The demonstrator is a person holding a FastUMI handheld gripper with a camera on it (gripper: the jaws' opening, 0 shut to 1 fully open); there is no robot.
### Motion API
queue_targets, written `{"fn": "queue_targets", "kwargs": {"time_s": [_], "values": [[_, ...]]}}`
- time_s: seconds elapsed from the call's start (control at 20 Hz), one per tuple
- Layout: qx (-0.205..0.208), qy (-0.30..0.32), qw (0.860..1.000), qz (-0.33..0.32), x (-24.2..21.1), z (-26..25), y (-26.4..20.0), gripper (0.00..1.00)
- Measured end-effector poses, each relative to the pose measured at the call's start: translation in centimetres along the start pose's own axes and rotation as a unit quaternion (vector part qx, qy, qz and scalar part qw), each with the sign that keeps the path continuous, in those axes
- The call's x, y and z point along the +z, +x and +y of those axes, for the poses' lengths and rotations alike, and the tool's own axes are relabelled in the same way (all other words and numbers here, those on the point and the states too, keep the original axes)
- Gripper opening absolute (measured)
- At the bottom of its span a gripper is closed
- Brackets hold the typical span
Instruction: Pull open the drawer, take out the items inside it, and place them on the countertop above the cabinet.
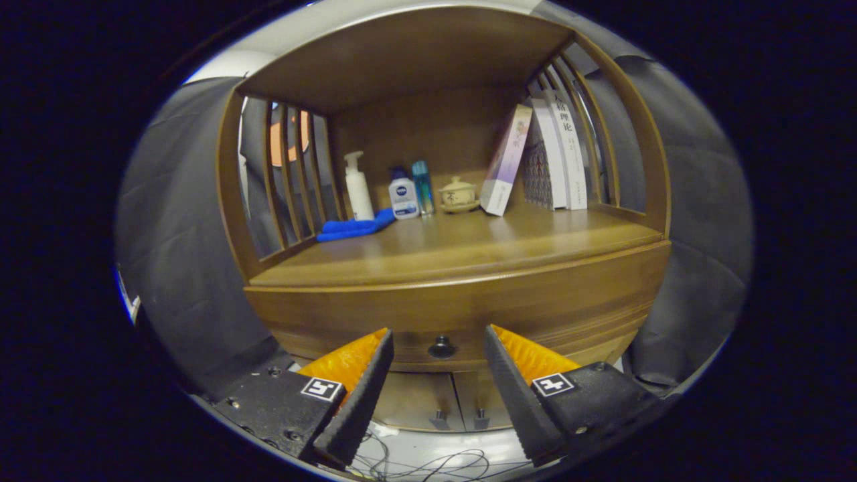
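Hand-held gripper (438,335) spread wide, nothing between its fingers, both fingers (361,385) short of the cabinet and touching nothing. Landmark: drawer knob (442,347), a small dark round knob that sits in the gap between the fingertips, just beyond them. Drawer (535,314) is the curved wooden front around the knob, shut flush; whatever is inside is hidden. Directly above the knob is the wooden countertop, i.e. the table (482,248), with a shelf roof overhead and slatted sides. Up and left of the knob, at the back of the table: blue cloth (355,227) lying flat, white pump bottle (357,187) upright just behind the cloth, white bottle with blue cap (404,195) next to it at the cloth's right end, slim teal bottle (422,187) just beside that. Straight above the knob at the back: small cream lidded cup on a saucer (458,195). Up and right of the knob: one book (507,161) leaning right against a row of upright books (559,154) by the right slats. Below the knob: two lower cabinet doors (455,402), each with a small handle, closed. Further below, thin cables (428,462) loose on a pale floor. Dark cloth wall on both sides of the cabinet.
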State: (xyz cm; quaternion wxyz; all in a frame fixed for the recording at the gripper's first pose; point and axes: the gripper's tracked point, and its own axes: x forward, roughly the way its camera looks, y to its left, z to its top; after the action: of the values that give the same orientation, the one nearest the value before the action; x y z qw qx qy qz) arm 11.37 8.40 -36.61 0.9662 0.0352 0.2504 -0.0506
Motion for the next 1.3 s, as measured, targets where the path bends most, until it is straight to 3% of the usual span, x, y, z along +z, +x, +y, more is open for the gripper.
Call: {"fn": "queue_targets", "kwargs": {"time_s": [0.25, 0.45, 0.6, 0.85, 0.9, 1.3], "values": [[-0.025, -0.042, 0.999, 0.001, -1.5, -0.8, 2.6, 0.81], [-0.042, -0.062, 0.997, 0.003, -2.3, -1.0, 3.9, 0.67], [-0.053, -0.064, 0.997, -0.004, -2.1, -1.0, 4.2, 0.55], [-0.054, -0.067, 0.996, -0.003, -2.8, -0.4, 4.4, 0.44], [-0.056, -0.065, 0.996, -0.004, -2.7, -0.3, 4.4, 0.37], [-0.063, -0.066, 0.996, -0.004, -2.8, -0.8, 4.6, 0.23]]}}
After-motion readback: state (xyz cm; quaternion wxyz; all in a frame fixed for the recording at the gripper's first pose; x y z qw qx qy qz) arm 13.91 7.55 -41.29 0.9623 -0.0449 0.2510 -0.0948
